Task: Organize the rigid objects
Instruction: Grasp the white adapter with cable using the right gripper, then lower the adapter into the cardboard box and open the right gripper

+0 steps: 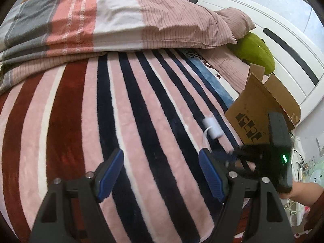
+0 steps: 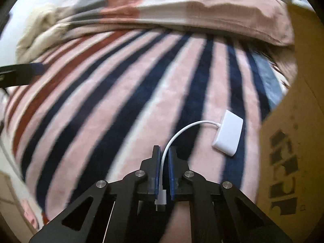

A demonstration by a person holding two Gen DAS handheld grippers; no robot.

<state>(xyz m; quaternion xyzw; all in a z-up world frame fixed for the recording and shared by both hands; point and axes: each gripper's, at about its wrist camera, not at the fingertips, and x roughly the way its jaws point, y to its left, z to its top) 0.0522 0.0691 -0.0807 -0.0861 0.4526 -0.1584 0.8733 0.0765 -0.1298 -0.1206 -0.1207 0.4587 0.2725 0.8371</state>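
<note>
On one striped blanket point(image 2: 125, 109), right tongs point(image 2: 164, 158) pinch one white adapter point(image 2: 227, 132)'s cable; left tongs point(image 1: 161, 172) gape.

Left gripper point(image 1: 161, 174) jaws spread wide, level; right gripper point(image 2: 164, 154) jaws pinched nearly together.

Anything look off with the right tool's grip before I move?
Yes. The right tool is shut on the adapter's thin cable near the plug, not its white body, which lies loose on the blanket beside the box. It may swing.
</note>
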